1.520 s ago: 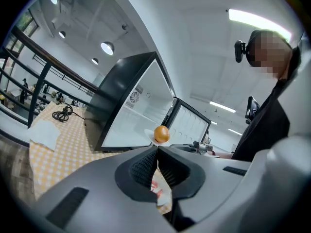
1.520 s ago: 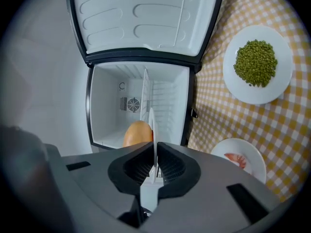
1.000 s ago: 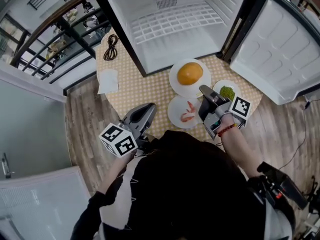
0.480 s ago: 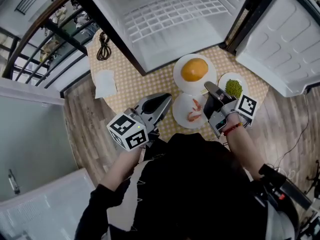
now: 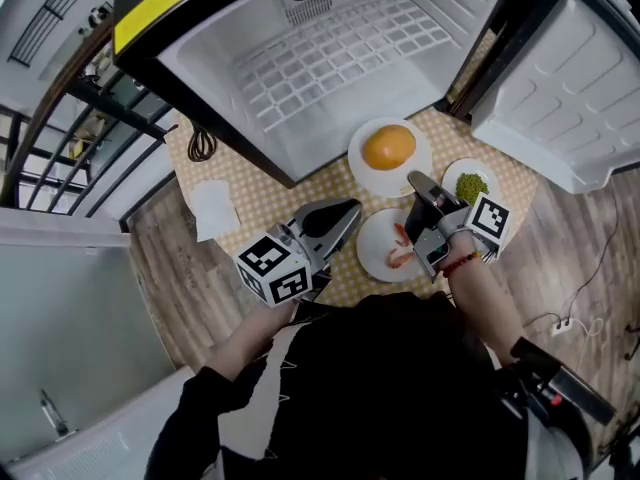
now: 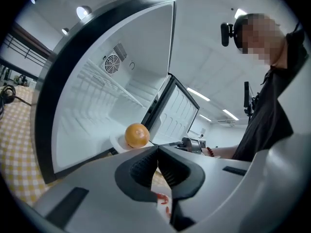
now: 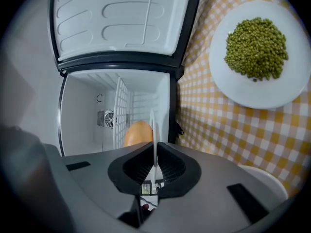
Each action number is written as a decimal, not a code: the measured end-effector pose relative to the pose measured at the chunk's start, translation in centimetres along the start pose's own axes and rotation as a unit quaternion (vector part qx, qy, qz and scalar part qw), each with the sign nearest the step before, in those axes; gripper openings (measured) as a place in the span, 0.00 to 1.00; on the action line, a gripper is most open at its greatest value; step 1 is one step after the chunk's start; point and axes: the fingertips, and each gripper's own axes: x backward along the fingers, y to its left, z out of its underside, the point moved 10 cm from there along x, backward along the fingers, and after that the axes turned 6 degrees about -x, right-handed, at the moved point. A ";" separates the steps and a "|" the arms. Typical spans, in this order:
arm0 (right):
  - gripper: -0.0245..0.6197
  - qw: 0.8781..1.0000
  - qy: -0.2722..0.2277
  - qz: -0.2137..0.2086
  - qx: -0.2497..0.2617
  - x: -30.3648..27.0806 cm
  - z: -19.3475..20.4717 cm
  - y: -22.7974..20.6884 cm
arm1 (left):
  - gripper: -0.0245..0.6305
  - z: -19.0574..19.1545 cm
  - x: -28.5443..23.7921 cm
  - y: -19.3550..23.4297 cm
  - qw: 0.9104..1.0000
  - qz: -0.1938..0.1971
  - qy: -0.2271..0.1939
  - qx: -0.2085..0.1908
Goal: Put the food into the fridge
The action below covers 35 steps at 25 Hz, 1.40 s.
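An orange sits on a white plate in front of the open fridge. My right gripper is turned on its side and shut on that plate's near right rim; the rim shows edge-on between its pads, with the orange behind. My left gripper is shut with nothing in it, just left of the shrimp plate. Through its jaws I see shrimp and the orange. A plate of peas lies right of my right gripper.
The fridge door stands open to the right, and a wire shelf crosses the bare interior. On the checked tablecloth lie a black cable and a white napkin. A dark railing runs along the left.
My left gripper has moved right and forward, close to the shrimp plate. My right gripper keeps its hold at the orange plate's rim. The view has shifted towards the fridge.
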 end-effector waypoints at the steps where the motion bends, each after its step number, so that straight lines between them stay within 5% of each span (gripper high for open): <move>1: 0.08 1.000 -0.003 0.003 0.000 -0.4 0.0 0.2 | 0.06 -0.2 -0.1 0.3 1.000 0.005 0.000 0.001; 15: 0.08 0.999 -0.025 0.028 -0.006 -5.4 -1.4 1.2 | 0.06 -2.1 -1.2 2.1 0.994 0.088 0.035 -0.046; 35: 0.08 0.998 0.007 0.060 0.025 -11.2 -3.7 2.7 | 0.06 -2.7 1.7 2.4 0.998 0.009 -0.001 -0.055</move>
